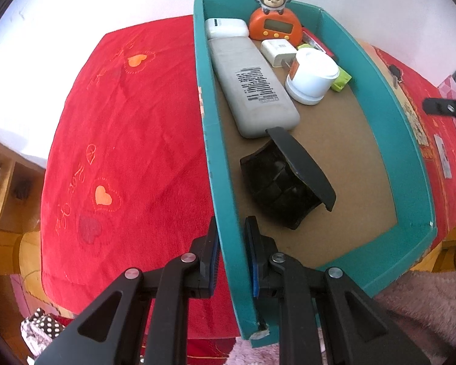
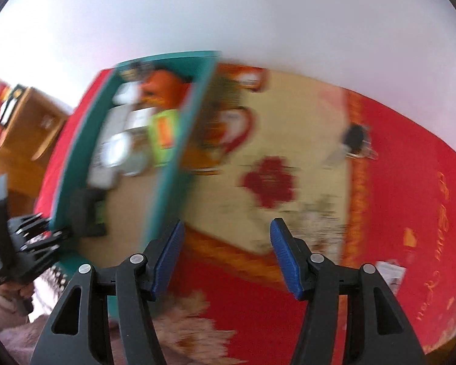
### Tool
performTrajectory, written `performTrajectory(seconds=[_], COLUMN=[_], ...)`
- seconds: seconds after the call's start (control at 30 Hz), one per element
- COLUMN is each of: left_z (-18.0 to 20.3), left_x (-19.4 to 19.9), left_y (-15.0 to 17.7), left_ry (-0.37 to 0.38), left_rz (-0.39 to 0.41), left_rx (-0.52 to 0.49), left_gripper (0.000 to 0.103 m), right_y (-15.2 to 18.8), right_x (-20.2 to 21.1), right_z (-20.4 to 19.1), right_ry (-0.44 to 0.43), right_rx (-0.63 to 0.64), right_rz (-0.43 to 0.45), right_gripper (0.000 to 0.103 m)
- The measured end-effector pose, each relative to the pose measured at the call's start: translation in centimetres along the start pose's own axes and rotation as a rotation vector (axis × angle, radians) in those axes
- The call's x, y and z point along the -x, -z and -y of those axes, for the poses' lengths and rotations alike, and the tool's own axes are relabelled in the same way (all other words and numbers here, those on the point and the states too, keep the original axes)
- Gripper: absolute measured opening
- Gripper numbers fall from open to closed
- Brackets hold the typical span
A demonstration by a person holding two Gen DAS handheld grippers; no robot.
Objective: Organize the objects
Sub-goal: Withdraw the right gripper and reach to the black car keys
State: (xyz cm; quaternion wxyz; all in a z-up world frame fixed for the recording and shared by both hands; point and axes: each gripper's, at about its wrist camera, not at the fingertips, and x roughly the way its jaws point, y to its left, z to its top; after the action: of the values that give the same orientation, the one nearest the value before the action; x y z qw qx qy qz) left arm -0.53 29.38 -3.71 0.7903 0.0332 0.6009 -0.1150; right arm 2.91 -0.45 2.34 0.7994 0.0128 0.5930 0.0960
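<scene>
A teal cardboard box (image 1: 377, 70) lies on a red bedspread (image 1: 121, 140). Inside it are a grey remote (image 1: 252, 88), a white power bank (image 1: 226, 27), an orange monkey clock (image 1: 275, 24), a white charger (image 1: 278, 50), a white jar (image 1: 311, 76) and an open black case (image 1: 285, 182). My left gripper (image 1: 231, 228) is shut on the box's left wall near its front corner. My right gripper (image 2: 226, 228) hangs open over the patterned cloth just right of the box (image 2: 170, 164), with nothing between its fingers. That view is blurred. A bunch of keys (image 2: 357, 140) lies on the cloth further right.
A wooden shelf unit (image 1: 3, 182) stands left of the bed. Small cards (image 2: 390, 270) lie on the red cloth at the right. A fluffy pink sleeve (image 2: 12, 328) shows at the lower left. A white wall is behind.
</scene>
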Motion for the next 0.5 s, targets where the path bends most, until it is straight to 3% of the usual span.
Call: performTrajectory(seconds=[0.23, 0.5], left_z=[0.1, 0.7], left_x=[0.0, 0.1], left_y=[0.2, 0.4], left_ry=[-0.014, -0.031], left_rz=[0.006, 0.011], left_rx=[0.010, 0.009], left_gripper=[0.015, 0.015], right_y=[-2.3, -5.0], right_x=[-1.9, -3.8], right_z=[7.3, 12.5], right_ry=[0.093, 0.062], right_rx=[-0.109, -0.222], right_rz=[-0.036, -0.033], right_gripper=[0.060, 0.060])
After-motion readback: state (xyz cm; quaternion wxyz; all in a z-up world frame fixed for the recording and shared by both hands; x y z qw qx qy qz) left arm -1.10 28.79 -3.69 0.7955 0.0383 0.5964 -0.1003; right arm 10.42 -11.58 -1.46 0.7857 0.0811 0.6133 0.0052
